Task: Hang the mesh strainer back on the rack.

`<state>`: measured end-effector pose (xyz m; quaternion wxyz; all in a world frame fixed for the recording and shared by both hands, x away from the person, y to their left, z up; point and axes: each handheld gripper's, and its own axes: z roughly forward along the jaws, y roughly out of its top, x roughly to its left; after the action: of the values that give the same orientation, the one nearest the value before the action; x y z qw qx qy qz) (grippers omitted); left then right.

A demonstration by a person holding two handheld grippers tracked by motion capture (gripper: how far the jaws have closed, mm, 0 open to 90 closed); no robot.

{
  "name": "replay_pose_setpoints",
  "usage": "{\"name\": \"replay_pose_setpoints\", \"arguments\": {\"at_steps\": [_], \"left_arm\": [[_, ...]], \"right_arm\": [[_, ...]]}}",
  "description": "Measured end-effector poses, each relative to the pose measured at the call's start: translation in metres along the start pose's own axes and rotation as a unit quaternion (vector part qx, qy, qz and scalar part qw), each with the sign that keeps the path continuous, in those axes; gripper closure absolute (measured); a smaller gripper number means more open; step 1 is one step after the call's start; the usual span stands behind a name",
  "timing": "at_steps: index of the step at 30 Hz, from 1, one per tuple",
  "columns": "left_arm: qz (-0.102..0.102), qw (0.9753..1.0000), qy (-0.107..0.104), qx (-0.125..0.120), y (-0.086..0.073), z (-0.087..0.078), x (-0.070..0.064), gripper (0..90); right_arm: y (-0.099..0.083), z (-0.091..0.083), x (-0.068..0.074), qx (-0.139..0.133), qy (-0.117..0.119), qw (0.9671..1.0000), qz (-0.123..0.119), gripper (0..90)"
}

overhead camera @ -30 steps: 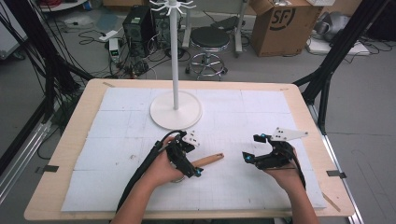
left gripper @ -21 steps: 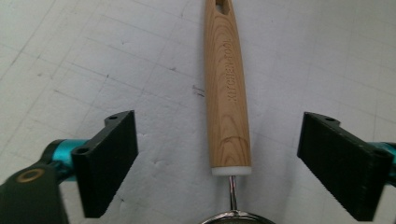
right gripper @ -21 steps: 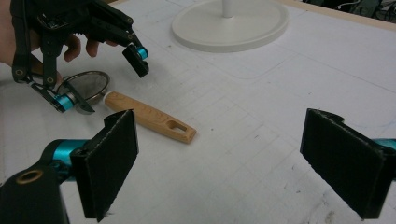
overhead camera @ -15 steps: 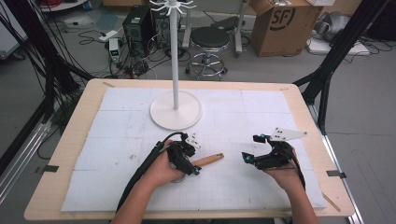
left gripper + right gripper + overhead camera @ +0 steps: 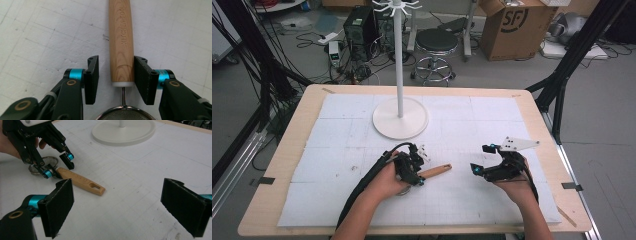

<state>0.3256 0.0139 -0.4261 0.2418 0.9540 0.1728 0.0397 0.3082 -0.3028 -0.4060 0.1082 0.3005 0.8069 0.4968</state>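
Holding your left gripper [image 5: 116,80] low over the mat [image 5: 492,130], you have its fingers [image 5: 91,80] half open on both sides of the wooden handle [image 5: 121,42] of the strainer [image 5: 41,165]. One pad is touching the wood and the other is apart from it, so nothing is gripped. Behind the fingers the mesh bowl is cut off and mostly hidden. Your right gripper [image 5: 120,207] hovers wide open and empty, well apart from the handle.
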Motion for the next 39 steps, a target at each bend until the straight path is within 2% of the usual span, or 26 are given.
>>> {"name": "replay_pose_setpoints", "arguments": {"at_steps": [4,9,14,20,26,28,31,33,34,35,38,39], "left_arm": [[0.003,1.0,0.002,0.009,0.002,0.0,-0.002,59.6],[0.011,0.9999,-0.001,0.011,0.003,0.0,-0.005,67.3],[0.008,0.9999,-0.004,0.011,0.002,0.0,-0.004,68.2],[0.016,0.9999,0.002,0.005,0.001,-0.002,-0.006,68.6],[0.004,0.9997,-0.001,-0.026,-0.008,-0.013,-0.003,68.6],[-0.008,0.9989,-0.007,-0.045,-0.013,-0.021,0.0,68.6],[-0.022,0.9968,-0.011,-0.077,-0.019,-0.034,0.005,68.7],[-0.032,0.9942,-0.013,-0.101,-0.023,-0.043,0.007,69.1],[-0.034,0.9931,-0.019,-0.111,-0.025,-0.048,0.008,70.2],[-0.033,0.9922,-0.016,-0.119,-0.026,-0.052,0.009,70.4],[-0.031,0.9922,-0.012,-0.12,-0.027,-0.058,0.011,70.4],[-0.038,0.9915,-0.017,-0.123,-0.028,-0.058,0.012,70.4]], "right_arm": [[0.0,-0.001,-0.001,-0.002,0.0,1.0,0.0,10.7],[0.0,0.0,-0.001,0.0,-0.001,1.0,0.0,10.7],[0.0,0.0,0.0,0.001,0.0,1.0,0.0,10.7],[0.0,-0.002,-0.001,-0.003,0.0,1.0,0.002,10.7],[0.0,-0.002,-0.002,-0.005,-0.002,1.0,0.002,10.7],[0.0,-0.002,-0.002,-0.005,-0.001,1.0,0.002,10.7],[0.0,0.0,-0.001,-0.002,0.0,1.0,0.002,10.7],[0.0,0.0,-0.001,-0.001,0.0,1.0,0.0,10.7],[0.0,0.0,0.0,-0.001,0.001,1.0,0.003,10.7],[0.0,0.001,0.0,-0.001,0.001,1.0,0.001,10.7],[0.0,0.001,0.0,0.0,0.001,1.0,0.0,10.7],[0.0,0.001,0.0,0.0,0.001,1.0,-0.001,10.7]]}}
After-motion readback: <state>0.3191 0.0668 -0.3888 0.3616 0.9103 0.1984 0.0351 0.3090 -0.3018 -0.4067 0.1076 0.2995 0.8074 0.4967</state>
